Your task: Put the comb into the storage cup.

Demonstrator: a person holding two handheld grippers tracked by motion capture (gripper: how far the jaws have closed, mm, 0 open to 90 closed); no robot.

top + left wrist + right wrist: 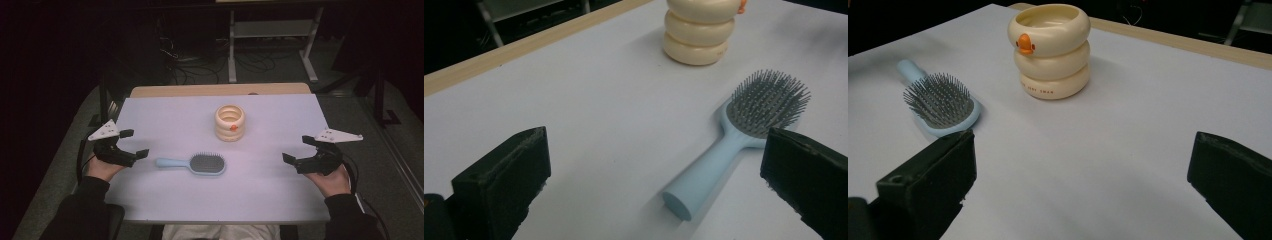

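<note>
A light blue hairbrush (192,163) (729,145) (940,102) with grey bristles lies flat on the white table, bristles up, its handle pointing left. Behind it stands a cream ringed cup (230,122) (699,30) (1050,50) with an orange duck beak on its side. My left gripper (134,143) (659,185) hovers open at the table's left edge, a short way left of the brush handle. My right gripper (298,148) (1083,185) is open at the right edge, well apart from both objects. Nothing lies between either pair of jaws.
The white tabletop (165,115) has a wooden strip (200,90) along its far edge. Beyond it, on the dark floor, are a white desk frame (272,35) and loose cables (190,65). A person's dark sleeves come in at the bottom corners.
</note>
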